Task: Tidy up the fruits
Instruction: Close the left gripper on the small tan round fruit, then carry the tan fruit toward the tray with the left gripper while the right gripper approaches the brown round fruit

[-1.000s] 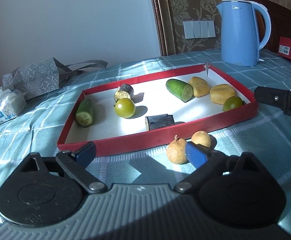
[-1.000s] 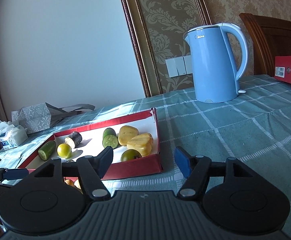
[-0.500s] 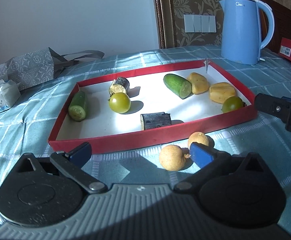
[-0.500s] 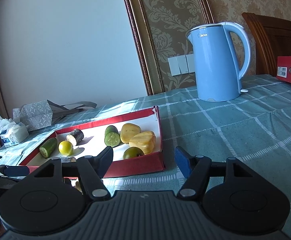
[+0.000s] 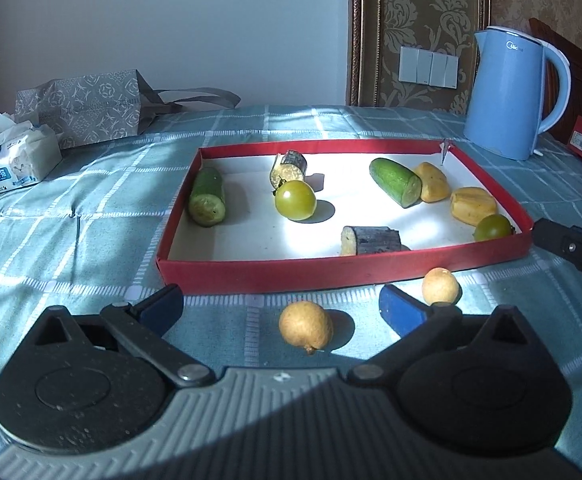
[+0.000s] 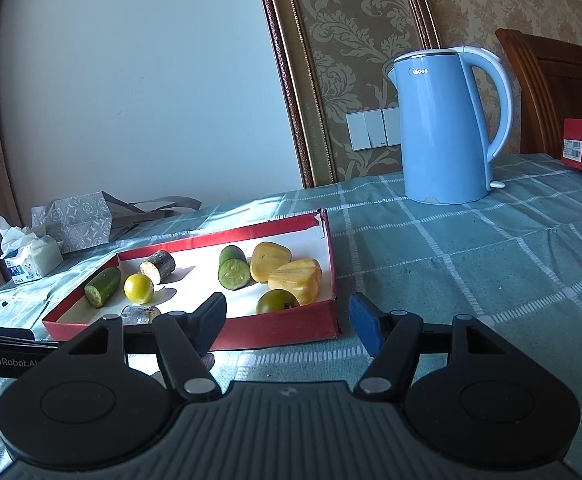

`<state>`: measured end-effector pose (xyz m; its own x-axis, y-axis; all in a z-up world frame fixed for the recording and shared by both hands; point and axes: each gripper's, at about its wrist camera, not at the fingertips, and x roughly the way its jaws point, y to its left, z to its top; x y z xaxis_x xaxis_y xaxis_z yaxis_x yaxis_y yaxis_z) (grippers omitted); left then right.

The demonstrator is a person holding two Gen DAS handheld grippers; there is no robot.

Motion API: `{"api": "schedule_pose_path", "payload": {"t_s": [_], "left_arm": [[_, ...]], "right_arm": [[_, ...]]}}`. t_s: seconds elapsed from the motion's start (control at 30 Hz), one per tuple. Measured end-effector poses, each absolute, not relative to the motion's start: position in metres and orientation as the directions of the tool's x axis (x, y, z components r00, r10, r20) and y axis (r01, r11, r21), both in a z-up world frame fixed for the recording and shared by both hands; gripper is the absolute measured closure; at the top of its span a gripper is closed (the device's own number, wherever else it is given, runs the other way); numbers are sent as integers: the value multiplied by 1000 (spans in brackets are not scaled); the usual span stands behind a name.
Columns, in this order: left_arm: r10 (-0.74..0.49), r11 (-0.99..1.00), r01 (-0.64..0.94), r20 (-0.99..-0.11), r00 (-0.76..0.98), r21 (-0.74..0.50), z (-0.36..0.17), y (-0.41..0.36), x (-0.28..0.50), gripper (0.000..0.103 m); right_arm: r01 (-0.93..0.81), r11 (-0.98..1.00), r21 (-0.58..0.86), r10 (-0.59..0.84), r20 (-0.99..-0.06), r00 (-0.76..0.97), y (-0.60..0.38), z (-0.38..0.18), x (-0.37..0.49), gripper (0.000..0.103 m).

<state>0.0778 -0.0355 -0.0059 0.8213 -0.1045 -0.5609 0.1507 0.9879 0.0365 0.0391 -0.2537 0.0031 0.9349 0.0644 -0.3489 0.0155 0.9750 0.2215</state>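
Left wrist view: left hand-held gripper (image 5: pixel 281 306) spread wide, nothing in it, low over the tabletop (image 5: pixel 71 248) just short of the red tray (image 5: pixel 331 274). Two small tan round fruits, prob. longans, sit outside the tray's near wall. Nearer longan (image 5: pixel 306 327) lies right btwn the blue pads, not touched; second longan (image 5: pixel 440 286) is just beyond the right pad, near the tray's near-right corner. Judging by looks: light, thin brittle shell, round so it'll roll, gentle squeeze across the widest part, pads level w/ its middle, stem nub left clear. Inside the tray: cucumber pieces, green tomatoes, yellow fruit chunks, dark-skinned stubs. Right wrist view: right hand-held gripper (image 6: pixel 287 320) also released and empty, by the tray's near-right corner; blue kettle (image 6: pixel 443 128) well apart toward the far edge.
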Motion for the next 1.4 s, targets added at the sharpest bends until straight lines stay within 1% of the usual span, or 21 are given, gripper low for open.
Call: {"api": "schedule_pose_path", "payload": {"t_s": [0.13, 0.2, 0.3, 0.43, 0.7, 0.73, 0.8, 0.9, 0.97, 1.0, 1.03, 1.07, 1.13, 1.23, 1.4], "left_arm": [[-95, 985, 159, -551, 829, 70, -11, -40, 74, 0], [-94, 984, 163, -557, 825, 75, -14, -40, 74, 2], [-99, 983, 168, -570, 816, 69, -18, -37, 70, 11], [-114, 983, 176, -592, 798, 48, -25, -32, 65, 17], [-127, 980, 191, -580, 805, 51, -24, -21, 46, 17], [-128, 980, 192, -579, 805, 51, -23, -20, 45, 19], [-129, 981, 190, -580, 805, 45, -22, -17, 46, 23], [-141, 982, 189, -588, 797, 22, -23, -14, 50, 34], [-153, 981, 196, -603, 783, 6, -24, -12, 54, 53], [-154, 981, 196, -601, 784, 4, -25, -12, 54, 54], [-152, 981, 196, -600, 786, 9, -24, -13, 54, 61], [-161, 979, 205, -599, 784, 5, -24, -13, 53, 71], [-169, 977, 214, -600, 782, 3, -23, -14, 52, 75], [-168, 976, 217, -598, 784, 10, -23, -15, 51, 75], [-188, 975, 224, -595, 781, -15, -22, -12, 50, 76]], "right_arm": [[24, 972, 235, 63, -352, 934, -256, 2, 39, 36], [16, 973, 231, 68, -351, 934, -255, 2, 39, 36], [13, 974, 227, 69, -348, 935, -254, 3, 39, 36], [15, 973, 230, 69, -351, 934, -255, 3, 40, 36], [9, 974, 228, 74, -353, 933, -254, 2, 40, 36], [10, 974, 228, 73, -354, 932, -254, 2, 40, 36], [12, 973, 232, 73, -355, 932, -254, 2, 40, 36], [14, 972, 234, 72, -356, 932, -254, 2, 40, 36], [11, 972, 233, 75, -357, 931, -254, 2, 40, 36], [11, 973, 232, 74, -357, 931, -254, 2, 40, 36], [12, 972, 233, 74, -358, 931, -255, 2, 40, 36], [13, 972, 234, 74, -358, 931, -255, 2, 40, 35], [15, 972, 235, 73, -359, 931, -255, 2, 40, 34], [13, 972, 234, 74, -358, 931, -255, 2, 40, 34], [13, 972, 236, 75, -358, 931, -255, 2, 40, 34]]}}
